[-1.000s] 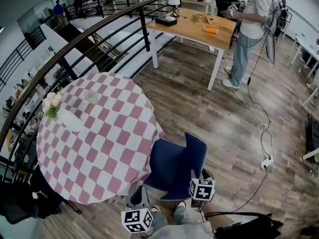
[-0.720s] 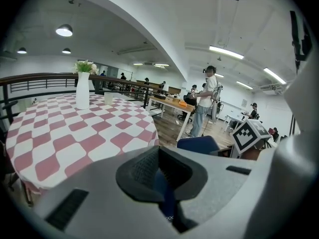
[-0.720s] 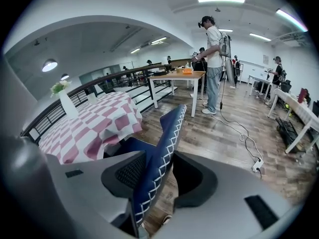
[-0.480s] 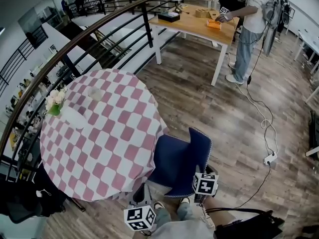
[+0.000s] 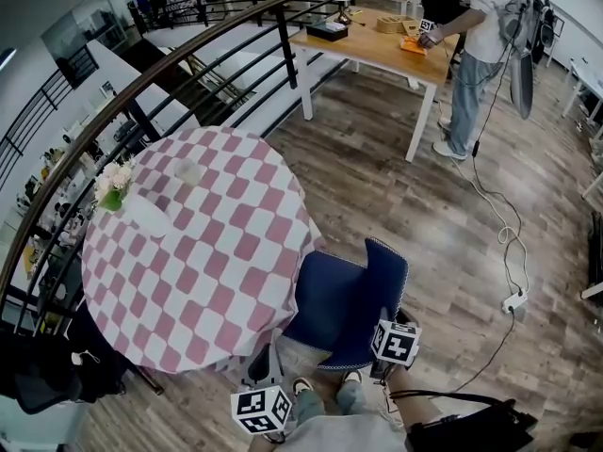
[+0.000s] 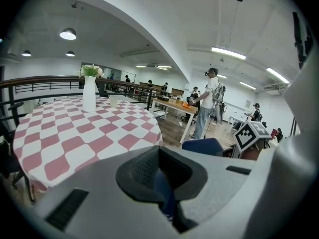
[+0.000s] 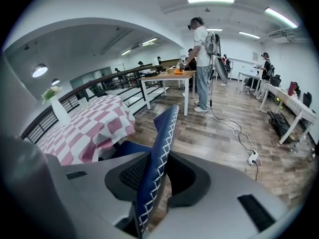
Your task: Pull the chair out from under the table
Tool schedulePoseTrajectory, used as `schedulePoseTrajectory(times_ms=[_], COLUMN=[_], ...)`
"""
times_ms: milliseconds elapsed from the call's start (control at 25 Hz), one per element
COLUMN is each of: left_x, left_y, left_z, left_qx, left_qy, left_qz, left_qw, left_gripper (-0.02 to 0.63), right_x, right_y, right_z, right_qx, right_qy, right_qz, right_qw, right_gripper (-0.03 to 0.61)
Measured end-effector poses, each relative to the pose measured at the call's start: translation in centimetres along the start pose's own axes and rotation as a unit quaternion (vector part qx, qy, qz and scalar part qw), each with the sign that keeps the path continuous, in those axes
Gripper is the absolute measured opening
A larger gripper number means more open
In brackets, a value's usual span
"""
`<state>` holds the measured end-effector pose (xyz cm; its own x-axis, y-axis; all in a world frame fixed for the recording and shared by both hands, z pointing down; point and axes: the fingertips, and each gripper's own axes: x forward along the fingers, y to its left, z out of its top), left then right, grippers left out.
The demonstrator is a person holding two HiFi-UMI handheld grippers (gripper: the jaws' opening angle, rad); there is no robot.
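A blue chair [image 5: 334,299] with white stitched edges stands half tucked under the round table [image 5: 188,252] with its pink-and-white checked cloth. My right gripper [image 5: 384,324] is at the chair's backrest [image 7: 164,133]. The stitched backrest edge stands between its jaws, which have just been closing. That edge lies against the left pad, and a dark gap shows on the other side. My left gripper [image 5: 267,362] is at the chair's near left edge, where a strip of blue fabric [image 6: 164,193] fills the narrow slot between its pads.
A white vase of flowers [image 5: 113,188] and a small cup [image 5: 187,170] stand on the table. A black railing [image 5: 141,73] curves behind it. A person [image 5: 471,55] stands at a wooden table [image 5: 377,45]. A cable and power strip [image 5: 509,299] lie right of the chair.
The chair and both grippers hold nearly the same place. The person at the back has reached over to the wooden table. My view has drifted slightly.
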<state>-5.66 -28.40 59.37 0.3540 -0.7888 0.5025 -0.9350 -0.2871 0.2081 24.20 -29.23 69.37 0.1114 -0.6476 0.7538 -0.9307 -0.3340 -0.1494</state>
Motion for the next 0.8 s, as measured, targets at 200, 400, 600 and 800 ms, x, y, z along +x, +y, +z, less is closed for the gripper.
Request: schedulePoseTrajectory(times_ms=[200,400,600,800], left_x=[0.0,0.2,0.3,0.6], left_y=[-0.9,-2.5,-4.1,-5.7], left_z=[-0.3,-0.4,-0.7,-1.0], left_qx=[0.004,0.010,0.018,0.023], left_qy=[0.002,0.002,0.003,0.007], left_qz=[-0.005,-0.014,-0.024,-0.034], left_qw=[1.0000,0.9998,0.9995,0.9991], left_gripper=[0.003,0.003,0.003,0.003], right_x=[-0.3,-0.9,-1.6,-2.2], right_y=[-1.9,-4.2,-6.5,-8.4], right_z=[0.2,0.1,-0.1,-0.5], right_qx=[0.003,0.012,0.014,0.016], right_qy=[0.000,-0.001,0.003,0.006], right_qz=[-0.009,-0.012,-0.018,-0.019], right_qw=[1.000,1.000,1.000,1.000], right_gripper=[0.110,0.103,0.101,0.100])
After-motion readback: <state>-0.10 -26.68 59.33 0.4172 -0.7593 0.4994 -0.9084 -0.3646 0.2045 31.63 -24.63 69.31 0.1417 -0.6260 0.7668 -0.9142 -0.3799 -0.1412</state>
